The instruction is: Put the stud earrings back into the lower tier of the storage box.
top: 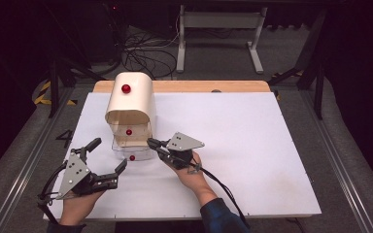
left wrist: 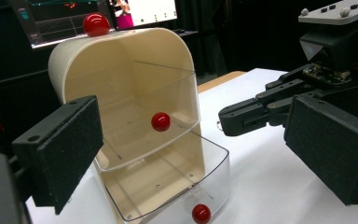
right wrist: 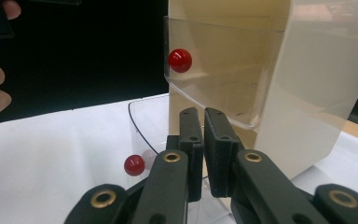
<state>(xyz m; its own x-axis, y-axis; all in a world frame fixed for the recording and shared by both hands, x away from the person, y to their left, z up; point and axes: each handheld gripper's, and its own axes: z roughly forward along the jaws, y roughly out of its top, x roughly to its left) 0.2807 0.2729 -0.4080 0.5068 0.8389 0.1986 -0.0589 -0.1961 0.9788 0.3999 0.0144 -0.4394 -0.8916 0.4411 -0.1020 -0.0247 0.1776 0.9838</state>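
A cream arched cabinet [top: 128,99] stands left of the table's middle, with a red ball knob [top: 126,88] on top. Its clear upper drawer [left wrist: 168,102] has a red knob [top: 129,131] and sits almost in. The clear lower drawer [left wrist: 214,163] is pulled out, and its red knob [top: 132,158] faces me. My left gripper [top: 110,153] stands open in front of and left of the drawers, its pads [left wrist: 60,149] wide apart and holding nothing. My right gripper [top: 151,142] is shut with nothing in it, its tips [right wrist: 204,126] beside the lower drawer's right front corner.
The white table top [top: 252,145] stretches to the right of the cabinet, with a wooden edge [top: 233,86] at the back. Beyond it are a frame's legs [top: 255,48] and cables [top: 141,53] on the floor. A screen [left wrist: 51,18] glows behind the cabinet.
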